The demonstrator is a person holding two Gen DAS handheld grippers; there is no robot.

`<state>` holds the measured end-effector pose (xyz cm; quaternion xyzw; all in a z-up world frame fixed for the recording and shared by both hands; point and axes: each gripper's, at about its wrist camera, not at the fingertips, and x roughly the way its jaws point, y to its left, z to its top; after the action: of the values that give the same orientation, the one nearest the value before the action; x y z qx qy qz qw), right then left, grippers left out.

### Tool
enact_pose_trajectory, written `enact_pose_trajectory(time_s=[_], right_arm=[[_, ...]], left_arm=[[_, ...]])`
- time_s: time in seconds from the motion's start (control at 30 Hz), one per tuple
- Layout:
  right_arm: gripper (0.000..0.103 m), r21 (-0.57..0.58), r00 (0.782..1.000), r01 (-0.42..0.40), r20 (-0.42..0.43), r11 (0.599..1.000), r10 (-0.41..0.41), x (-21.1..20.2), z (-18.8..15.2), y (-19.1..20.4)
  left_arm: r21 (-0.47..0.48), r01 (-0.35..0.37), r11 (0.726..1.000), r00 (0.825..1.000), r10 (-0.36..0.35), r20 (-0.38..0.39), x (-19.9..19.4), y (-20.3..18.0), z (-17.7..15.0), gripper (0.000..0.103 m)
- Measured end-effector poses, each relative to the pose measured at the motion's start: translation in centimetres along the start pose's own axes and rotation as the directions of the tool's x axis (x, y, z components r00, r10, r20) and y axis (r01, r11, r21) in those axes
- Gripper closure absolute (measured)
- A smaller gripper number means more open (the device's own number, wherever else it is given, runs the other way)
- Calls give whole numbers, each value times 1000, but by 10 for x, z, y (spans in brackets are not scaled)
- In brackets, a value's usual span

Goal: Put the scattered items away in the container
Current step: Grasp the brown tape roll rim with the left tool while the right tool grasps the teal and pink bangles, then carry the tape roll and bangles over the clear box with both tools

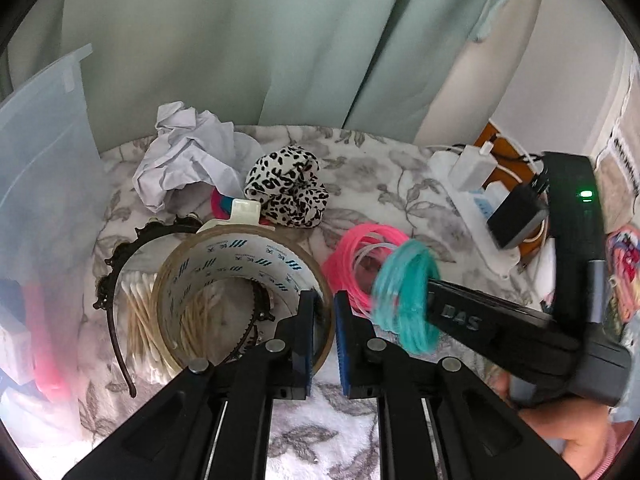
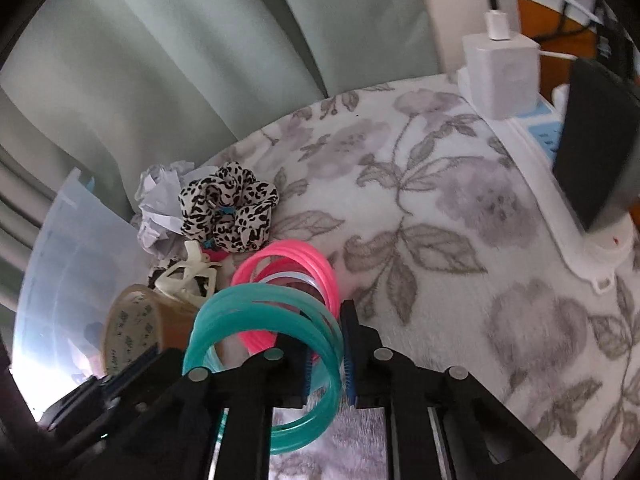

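Carrying two loads at once: teal bangles (image 2: 276,344) pinched at the rim by the right gripper (image 2: 326,360), clear of the floral blanket (image 2: 460,216); tape roll (image 1: 240,296) clamped through its wall by the left gripper (image 1: 324,340), one finger inside the ring, one outside. Sitting at the far left, the translucent container (image 1: 44,208). Worth swinging left and low, with both grips kept firm. Better to go one at a time over the rim, tape first by the look of it, being nearer. Careful with those loose teal loops; likely to splay or snag. Waiting behind: pink bangles (image 1: 360,264), leopard scrunchie (image 1: 286,188), crumpled paper (image 1: 184,156), headband (image 1: 120,276), cotton swabs (image 1: 140,320).
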<state>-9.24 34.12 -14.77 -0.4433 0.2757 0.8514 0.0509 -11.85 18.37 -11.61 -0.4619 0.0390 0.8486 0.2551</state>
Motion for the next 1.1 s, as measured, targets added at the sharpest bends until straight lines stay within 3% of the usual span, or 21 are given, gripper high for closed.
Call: enact_pose_trajectory(time_s=[0.3, 0.5, 0.83, 1.1], right_arm=[[91, 38, 998, -10, 62, 999, 7, -50, -8, -8], [91, 61, 995, -33, 99, 998, 27, -80, -12, -13], [91, 50, 983, -63, 178, 997, 53, -135, -16, 1], [91, -18, 963, -75, 258, 997, 77, -189, -22, 37]], left_arm=[[65, -96, 993, 995, 97, -24, 11, -18, -2, 91], [57, -109, 992, 994, 110, -14, 1, -20, -2, 95], [4, -17, 1000, 994, 16, 108, -68, -30, 1, 95], [-42, 75, 996, 962, -61, 266, -149, -29, -1, 95]])
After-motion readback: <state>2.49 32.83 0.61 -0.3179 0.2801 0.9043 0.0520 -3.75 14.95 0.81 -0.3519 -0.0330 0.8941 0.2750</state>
